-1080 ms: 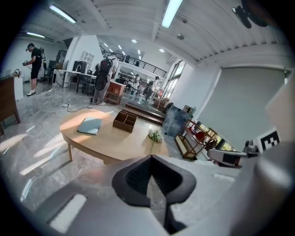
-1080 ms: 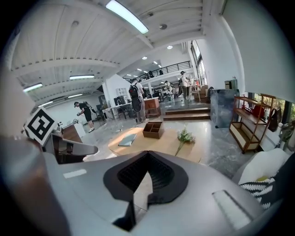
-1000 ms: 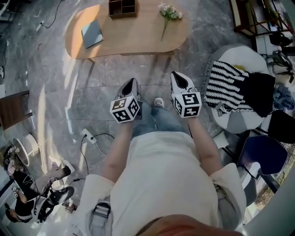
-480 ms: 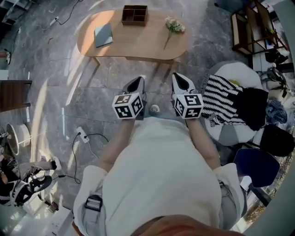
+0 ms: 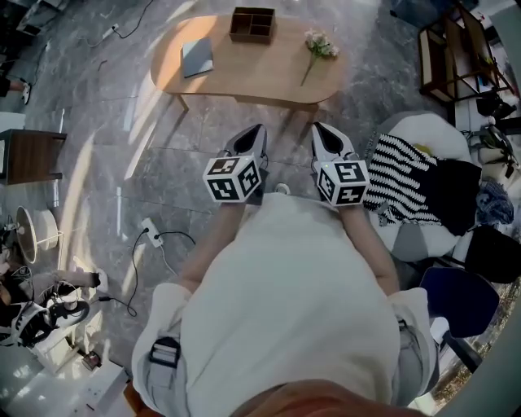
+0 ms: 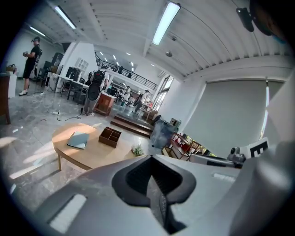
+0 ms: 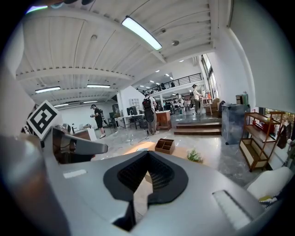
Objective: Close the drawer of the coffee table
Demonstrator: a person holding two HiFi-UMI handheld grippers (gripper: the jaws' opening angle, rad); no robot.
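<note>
The drawer of the coffee table (image 5: 273, 81) cannot be picked out. No pulled-out box or front panel shows along the near edge in the head view or in either gripper view, so it sits under the top, and whether it is open or flush I cannot tell.

From left to right, the oval wooden worktop (image 5: 232, 73) carries a grey-blue book (image 5: 198, 57), a compartmented wooden box (image 5: 251, 24) at the far edge and a flower sprig (image 5: 319, 47). Further right, away from the table, a striped throw (image 5: 400, 167) lies over a pale seat.

A wooden drawer like this is probably stiff and fairly light and runs on slides. It would need a push rather than a grasp, placed flat on the middle of its front panel so that it does not skew and jam.

The left hand-held gripper (image 5: 257, 130) has its jaws pressed together with nothing between them. It points towards the table's middle, roughly below the box. The right hand-held gripper (image 5: 320, 130) is likewise closed and empty, and it lines up with the flower end.

Both are held side by side in front of the person's chest. They are well apart from the table, with bare grey floor (image 5: 163, 163) between, so the table's near edge lies ahead of both tips and below them.
</note>
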